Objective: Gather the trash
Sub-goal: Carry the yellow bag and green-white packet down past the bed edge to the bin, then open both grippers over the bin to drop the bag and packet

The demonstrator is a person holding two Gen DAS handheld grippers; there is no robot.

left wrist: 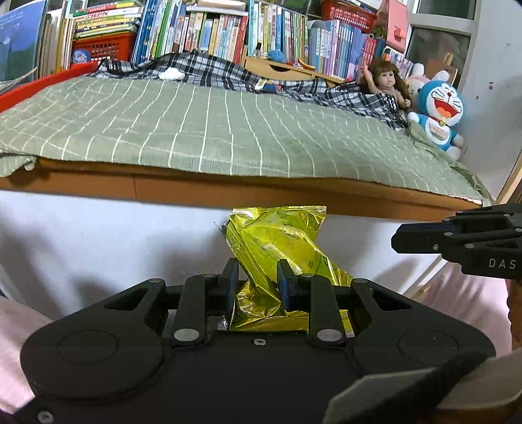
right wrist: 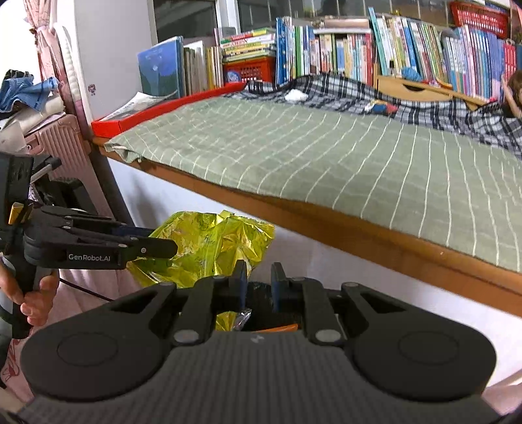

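A bed with a green, white-lined cover (left wrist: 202, 124) stands before crowded bookshelves (left wrist: 202, 29). Below its wooden edge, the left gripper (left wrist: 257, 277) clenches a crinkled yellow foil wrapper (left wrist: 277, 238); the right gripper (right wrist: 257, 280) stands released, nothing between its pads.

We are looking at a child's bedroom in a home: a bed (left wrist: 228, 130) is lying under a green checked sheet, crowded bookshelves (left wrist: 228, 32) are lining the far wall, and a doll (left wrist: 388, 81) and plush toys (left wrist: 440, 111) are sitting at the far right.
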